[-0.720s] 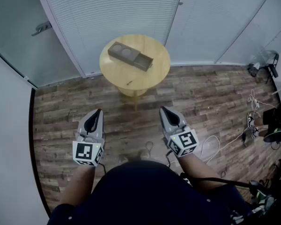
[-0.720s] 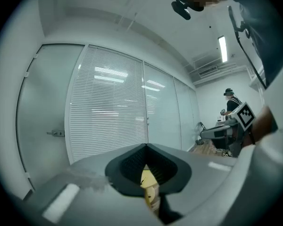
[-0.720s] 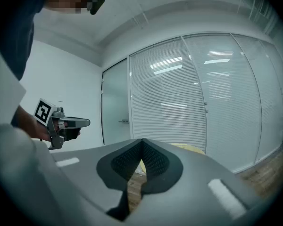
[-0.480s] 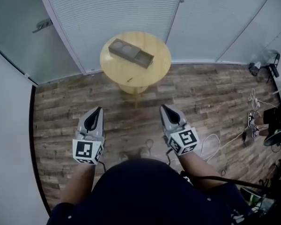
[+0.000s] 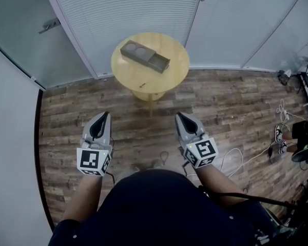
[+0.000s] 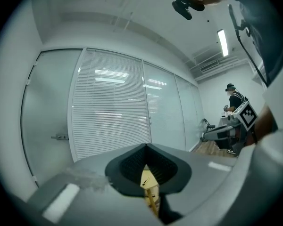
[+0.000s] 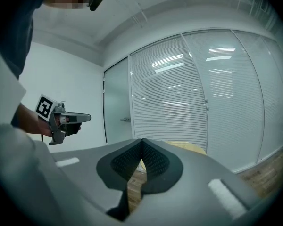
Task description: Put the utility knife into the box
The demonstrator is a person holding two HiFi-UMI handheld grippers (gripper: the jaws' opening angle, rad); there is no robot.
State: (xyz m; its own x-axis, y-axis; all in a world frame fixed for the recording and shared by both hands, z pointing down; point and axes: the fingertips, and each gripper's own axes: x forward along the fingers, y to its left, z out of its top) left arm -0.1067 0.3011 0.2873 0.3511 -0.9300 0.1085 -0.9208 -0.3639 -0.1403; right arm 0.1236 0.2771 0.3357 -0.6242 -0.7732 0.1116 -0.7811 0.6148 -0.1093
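A grey box [image 5: 145, 56] with its drawer pulled out lies on a round wooden table [image 5: 174, 70] ahead of me. The small utility knife [image 5: 142, 84] rests on the tabletop near the front edge, apart from the box. My left gripper [image 5: 106, 115] and right gripper [image 5: 178, 116] hang side by side over the floor, well short of the table, both shut with nothing between the jaws. The left gripper [image 6: 145, 146] shows a sliver of the table past its tips. The right gripper [image 7: 142, 140] points level at the table [image 7: 193, 148].
Glass walls with white blinds [image 5: 123, 9] stand right behind the table, with a door handle [image 5: 50, 25] at the left. Cables [image 5: 236, 158] and dark gear [image 5: 300, 137] lie on the wood floor at the right. A person [image 6: 235, 98] stands far off.
The head view has drifted a little, so the table sits slightly higher and further right. My left gripper has edged left. Both grippers stay shut and low.
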